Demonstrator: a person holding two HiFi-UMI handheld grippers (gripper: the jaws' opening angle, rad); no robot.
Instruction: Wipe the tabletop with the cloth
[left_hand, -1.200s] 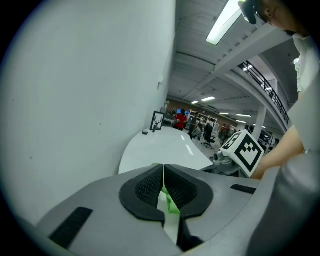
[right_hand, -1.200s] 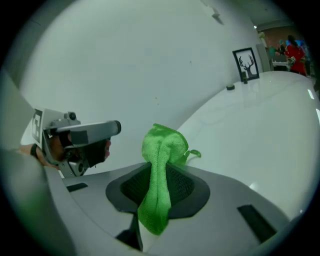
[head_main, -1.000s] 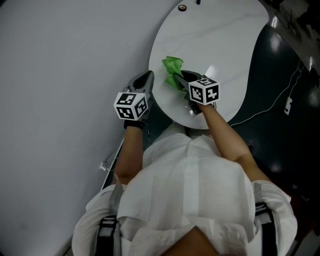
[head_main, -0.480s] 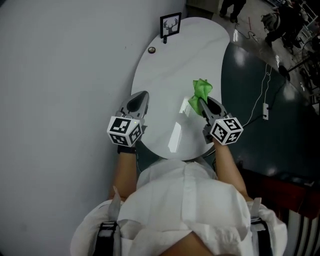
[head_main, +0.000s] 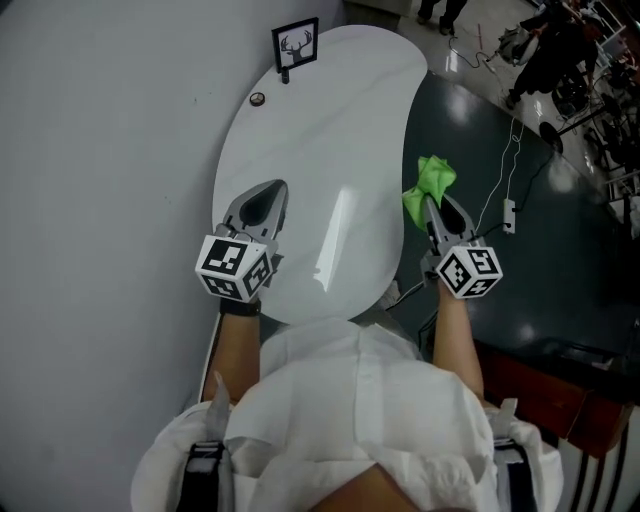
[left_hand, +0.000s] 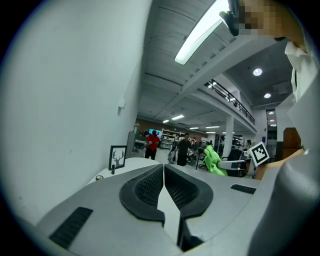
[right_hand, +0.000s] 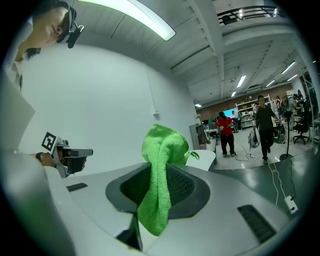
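The green cloth (head_main: 428, 185) hangs from my right gripper (head_main: 428, 205), which is shut on it and held off the table's right edge, above the dark floor. In the right gripper view the cloth (right_hand: 161, 175) drapes between the jaws. The white oval tabletop (head_main: 320, 130) lies between both grippers. My left gripper (head_main: 262, 200) is shut with nothing in it, over the table's near left edge. In the left gripper view its jaws meet at the tips (left_hand: 163, 167), and the cloth (left_hand: 213, 160) shows far to the right.
A small framed deer picture (head_main: 295, 45) and a small round object (head_main: 257, 99) stand at the table's far end by the grey wall. A white cable and plug (head_main: 507, 215) lie on the dark floor at right. People walk in the hall behind.
My right gripper has carried the cloth from the tabletop rightward, past the table's edge. The head view has swung, so the table now lies more to the left.
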